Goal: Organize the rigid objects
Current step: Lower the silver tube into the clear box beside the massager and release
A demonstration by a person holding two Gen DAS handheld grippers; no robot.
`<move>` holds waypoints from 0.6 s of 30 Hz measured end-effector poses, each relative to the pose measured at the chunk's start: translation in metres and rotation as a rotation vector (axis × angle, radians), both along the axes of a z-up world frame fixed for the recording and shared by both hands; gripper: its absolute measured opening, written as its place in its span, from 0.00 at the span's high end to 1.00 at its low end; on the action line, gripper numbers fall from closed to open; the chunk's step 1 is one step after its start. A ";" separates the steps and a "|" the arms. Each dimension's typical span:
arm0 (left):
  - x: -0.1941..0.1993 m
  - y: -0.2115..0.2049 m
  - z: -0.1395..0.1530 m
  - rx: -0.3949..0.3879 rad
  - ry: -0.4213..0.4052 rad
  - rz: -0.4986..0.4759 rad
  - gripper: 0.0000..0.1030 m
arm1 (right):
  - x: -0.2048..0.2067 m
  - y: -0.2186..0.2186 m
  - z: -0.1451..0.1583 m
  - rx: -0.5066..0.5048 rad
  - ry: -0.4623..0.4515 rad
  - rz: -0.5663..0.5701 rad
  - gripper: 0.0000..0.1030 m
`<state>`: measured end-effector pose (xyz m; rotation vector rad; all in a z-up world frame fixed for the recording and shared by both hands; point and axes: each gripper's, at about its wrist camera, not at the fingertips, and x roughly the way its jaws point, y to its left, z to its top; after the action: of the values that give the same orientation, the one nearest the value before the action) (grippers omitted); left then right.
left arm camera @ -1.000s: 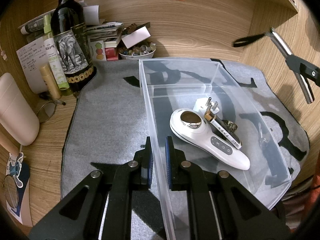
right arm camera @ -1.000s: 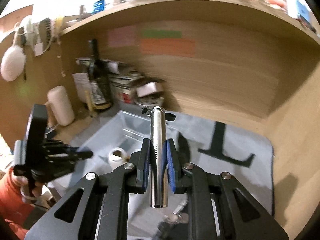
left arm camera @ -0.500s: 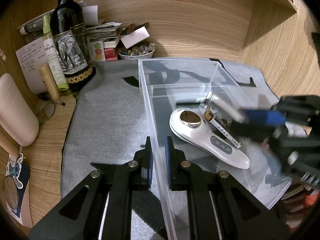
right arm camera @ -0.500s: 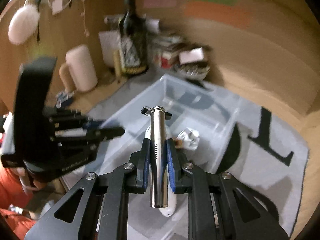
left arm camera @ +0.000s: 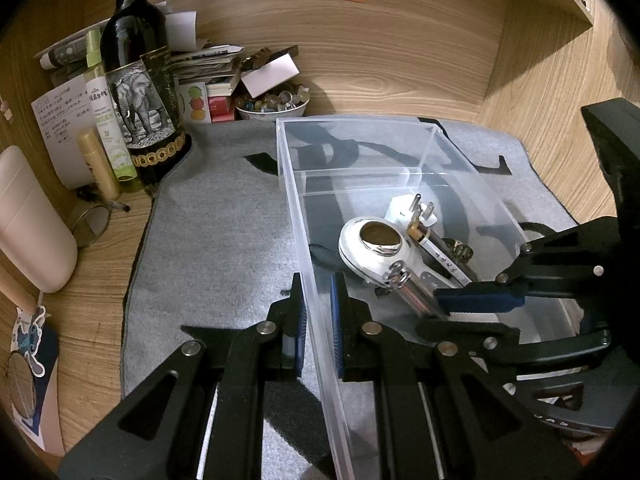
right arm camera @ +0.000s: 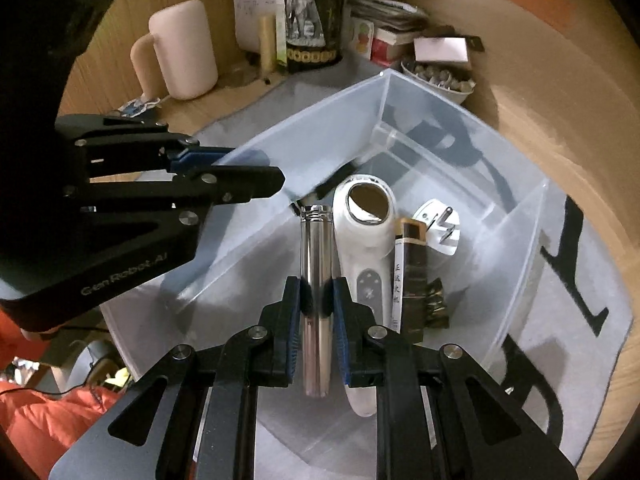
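Note:
A clear plastic bin (left arm camera: 360, 152) (right arm camera: 360, 120) stands on a grey mat. My left gripper (left arm camera: 316, 304) is shut on the bin's left wall and also shows in the right wrist view (right arm camera: 240, 176). My right gripper (right arm camera: 316, 304) is shut on a silver metal cylinder (right arm camera: 317, 264) (left arm camera: 412, 294) and holds it low inside the bin, beside a white handheld device (right arm camera: 366, 240) (left arm camera: 376, 248). A dark stick with a white label (right arm camera: 408, 276) and a white plug (right arm camera: 438, 224) lie to the device's right.
A wine bottle (left arm camera: 140, 80), a spray bottle (left arm camera: 106, 108), a pink mug (right arm camera: 180, 48), papers and a bowl of small items (left arm camera: 272, 104) crowd the back left. Wooden walls close in behind and to the right.
My right gripper has come down from high above into the bin with the silver cylinder. My left gripper has kept its hold on the bin wall.

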<state>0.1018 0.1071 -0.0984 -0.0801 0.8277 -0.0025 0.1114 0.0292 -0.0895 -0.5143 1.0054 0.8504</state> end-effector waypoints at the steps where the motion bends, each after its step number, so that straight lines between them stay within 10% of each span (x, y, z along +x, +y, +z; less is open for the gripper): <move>1: 0.000 0.000 0.000 0.000 0.000 0.000 0.90 | 0.000 0.000 -0.001 -0.002 0.005 0.001 0.86; 18: 0.000 -0.001 0.000 0.001 0.000 0.000 0.90 | 0.005 -0.013 0.019 0.059 -0.055 -0.056 0.79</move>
<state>0.1021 0.1061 -0.0985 -0.0795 0.8276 -0.0027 0.1159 0.0165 -0.0703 -0.4546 0.9378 0.8094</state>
